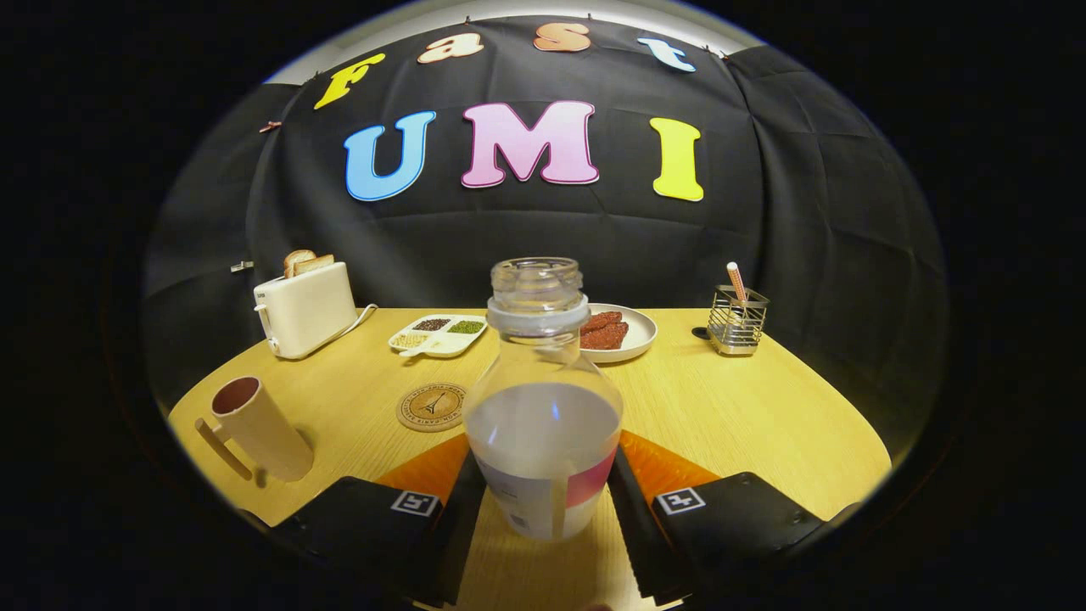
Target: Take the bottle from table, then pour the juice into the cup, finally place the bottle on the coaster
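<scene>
A clear, uncapped bottle (543, 407) stands upright between my fingers, about half full of pale juice, with a label around its lower part. My gripper (543, 496) is shut on the bottle, one finger pressing each side of its lower body. A beige cup (259, 428) with a handle stands on the wooden table (747, 416) to the left of the fingers. Its inside looks dark. A round cork coaster (433, 407) lies flat just beyond the left finger, between the cup and the bottle.
At the back left stands a white toaster (305, 310) with bread slices in it. Behind the bottle are a divided tray (437, 335) of seeds and a plate (640, 335) of red meat slices. A wire holder (736, 321) stands at the back right.
</scene>
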